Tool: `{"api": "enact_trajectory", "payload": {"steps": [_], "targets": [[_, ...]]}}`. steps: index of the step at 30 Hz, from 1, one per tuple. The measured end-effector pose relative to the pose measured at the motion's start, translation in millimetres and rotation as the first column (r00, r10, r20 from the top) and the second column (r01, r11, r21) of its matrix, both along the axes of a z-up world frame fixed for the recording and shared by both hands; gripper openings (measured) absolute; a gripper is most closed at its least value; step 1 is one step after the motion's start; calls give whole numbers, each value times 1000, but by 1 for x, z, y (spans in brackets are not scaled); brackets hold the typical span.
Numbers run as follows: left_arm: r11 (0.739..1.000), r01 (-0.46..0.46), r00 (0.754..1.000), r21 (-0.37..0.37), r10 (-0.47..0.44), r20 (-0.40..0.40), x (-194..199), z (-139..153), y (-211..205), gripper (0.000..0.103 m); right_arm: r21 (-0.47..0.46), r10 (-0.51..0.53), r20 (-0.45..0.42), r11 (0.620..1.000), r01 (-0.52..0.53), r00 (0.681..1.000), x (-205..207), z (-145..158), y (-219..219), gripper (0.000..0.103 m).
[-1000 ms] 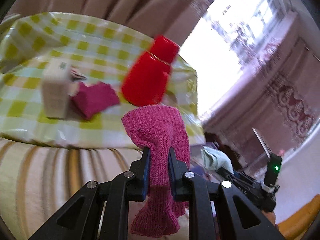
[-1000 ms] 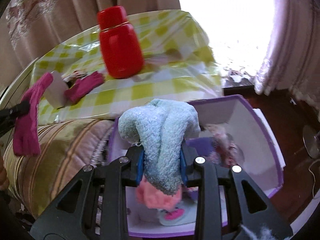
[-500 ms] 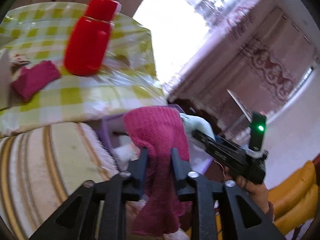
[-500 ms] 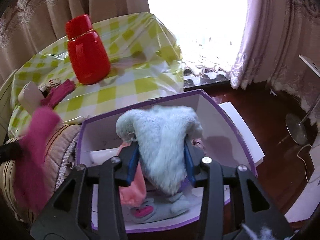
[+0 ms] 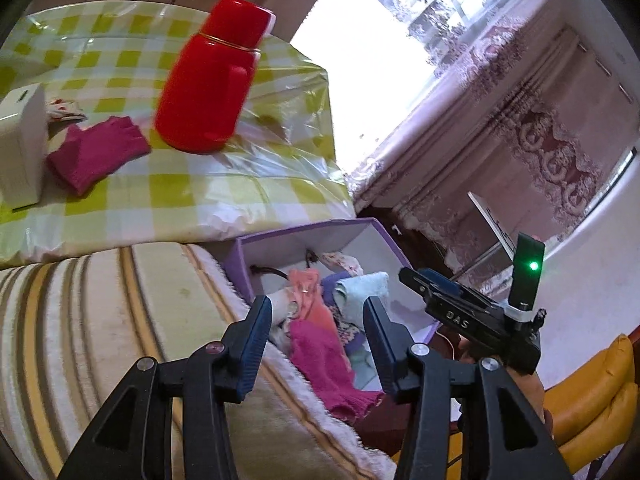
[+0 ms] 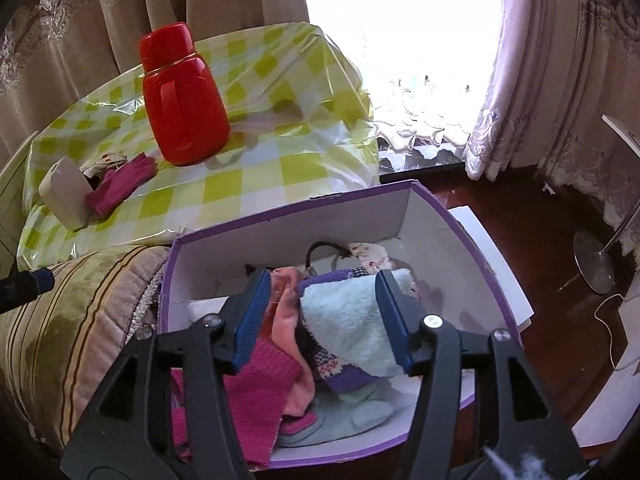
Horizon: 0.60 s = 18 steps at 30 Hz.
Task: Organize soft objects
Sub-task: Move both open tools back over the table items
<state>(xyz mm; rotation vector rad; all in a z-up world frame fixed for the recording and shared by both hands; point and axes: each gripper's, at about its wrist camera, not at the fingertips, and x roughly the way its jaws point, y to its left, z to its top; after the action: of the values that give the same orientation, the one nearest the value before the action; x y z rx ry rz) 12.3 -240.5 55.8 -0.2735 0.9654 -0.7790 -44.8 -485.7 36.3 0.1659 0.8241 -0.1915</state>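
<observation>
Both grippers hover with fingers spread wide over a purple-edged box of soft knitwear set beside a striped cushion. The left gripper holds nothing; between its blue-padded fingers, a magenta knitted glove lies draped over the box's near edge, its cuff hanging outside. The right gripper is likewise open and empty, its fingers framing a pale blue fluffy sock that rests on top of the pile inside the box. Beside the sock sit a salmon-pink piece and a purple patterned one, with the magenta glove at the box's left side. On the bench behind, covered by a green-and-white checked cloth under clear plastic, a second magenta glove lies flat, touching a white box and near a red flask. The same glove shows in the right wrist view, between the white box and the flask. Patterned curtains and a bright window fill the background.
</observation>
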Motion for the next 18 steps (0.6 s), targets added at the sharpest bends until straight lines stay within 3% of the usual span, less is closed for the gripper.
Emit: {"api": "enact_trajectory", "payload": {"steps": [9,18], "targets": [[991,-130,992,-26,130,-1,13,-1,51,49,-2,96,-14,995,-96,995,18,3,37,62],[956,-288,958,-45,288,-16,27,-5,118,49,13,214,-7,977,-214,977,47,9,88,66]]}}
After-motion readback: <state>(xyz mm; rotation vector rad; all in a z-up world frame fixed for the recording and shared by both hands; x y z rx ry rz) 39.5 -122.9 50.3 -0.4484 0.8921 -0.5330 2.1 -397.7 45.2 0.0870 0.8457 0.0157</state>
